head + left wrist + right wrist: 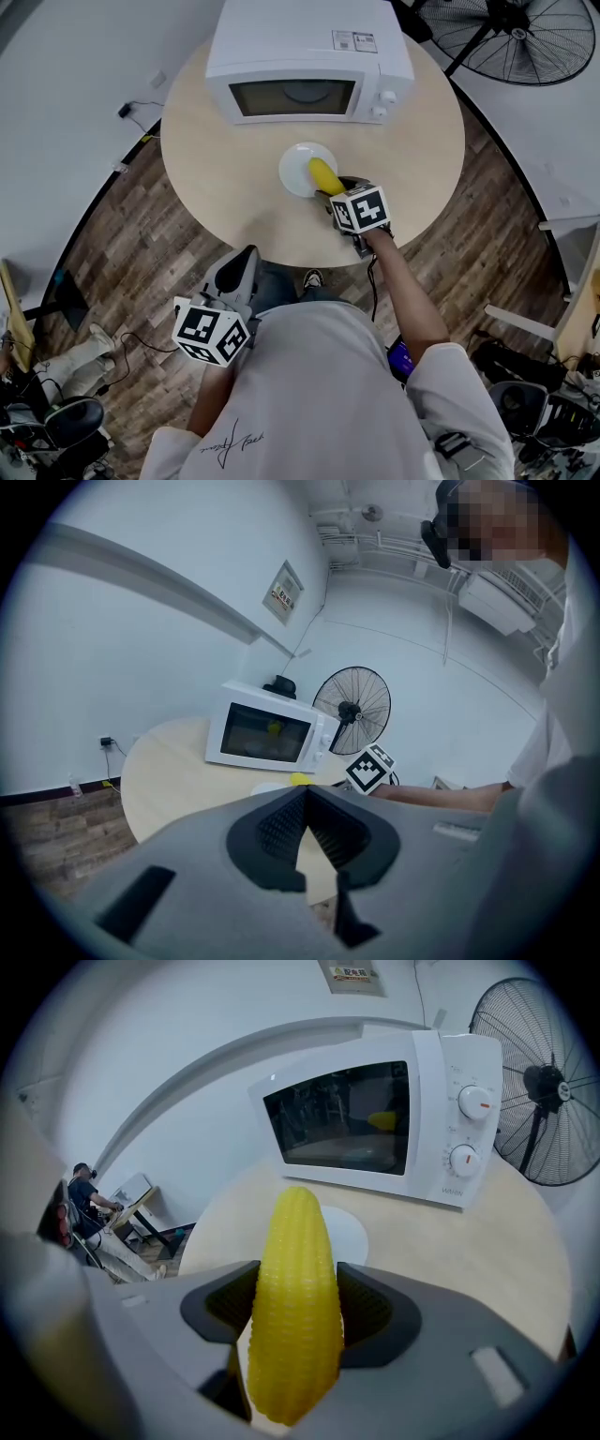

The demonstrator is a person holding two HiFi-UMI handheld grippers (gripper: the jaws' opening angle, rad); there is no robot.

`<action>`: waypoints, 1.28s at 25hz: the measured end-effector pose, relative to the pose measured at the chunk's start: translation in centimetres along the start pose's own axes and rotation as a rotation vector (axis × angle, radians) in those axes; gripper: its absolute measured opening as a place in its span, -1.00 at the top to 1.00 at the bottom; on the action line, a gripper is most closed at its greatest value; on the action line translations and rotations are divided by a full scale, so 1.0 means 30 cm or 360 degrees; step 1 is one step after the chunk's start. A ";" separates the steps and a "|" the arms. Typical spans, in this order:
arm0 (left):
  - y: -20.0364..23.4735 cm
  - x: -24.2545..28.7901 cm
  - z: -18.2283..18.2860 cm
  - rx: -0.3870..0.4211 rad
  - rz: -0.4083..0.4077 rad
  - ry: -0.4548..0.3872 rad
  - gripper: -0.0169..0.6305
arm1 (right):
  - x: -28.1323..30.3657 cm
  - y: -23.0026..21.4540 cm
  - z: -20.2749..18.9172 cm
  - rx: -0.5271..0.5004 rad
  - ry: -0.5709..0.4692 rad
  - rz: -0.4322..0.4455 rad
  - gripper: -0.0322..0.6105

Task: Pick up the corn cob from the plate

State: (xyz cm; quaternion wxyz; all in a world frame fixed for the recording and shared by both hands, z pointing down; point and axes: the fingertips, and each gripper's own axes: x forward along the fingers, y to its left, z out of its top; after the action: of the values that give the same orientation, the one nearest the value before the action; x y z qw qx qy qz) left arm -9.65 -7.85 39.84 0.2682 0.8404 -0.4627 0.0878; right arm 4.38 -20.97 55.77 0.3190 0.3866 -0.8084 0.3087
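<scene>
Over the plate (294, 165), corn cob (292, 1241) clamped in right claw (296, 1309)

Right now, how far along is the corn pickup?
Done: the right tool grips the corn cob between its pads. In hand: the cob seems just clear of the plate, though contact is hard to judge. Left: lifting it fully away. The left tool is shut and empty.

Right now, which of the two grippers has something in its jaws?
The right gripper, its jaws clamped on the yellow corn cob. The left gripper has its jaws together with nothing between them.
</scene>
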 end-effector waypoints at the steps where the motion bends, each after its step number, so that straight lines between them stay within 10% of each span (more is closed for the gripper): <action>1: -0.001 -0.002 -0.003 -0.0006 0.0003 -0.0001 0.97 | -0.004 0.001 -0.003 0.0004 -0.0006 0.0004 0.07; 32: -0.037 -0.012 -0.039 -0.0034 -0.0012 -0.0033 0.97 | -0.266 0.019 -0.062 0.0071 -0.0225 0.0012 0.06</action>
State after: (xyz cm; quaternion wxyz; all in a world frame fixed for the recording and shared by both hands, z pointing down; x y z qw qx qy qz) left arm -8.82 -6.48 40.26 0.2727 0.8402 -0.4630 0.0732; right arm 8.40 -15.89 50.72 0.2513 0.4114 -0.8232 0.2999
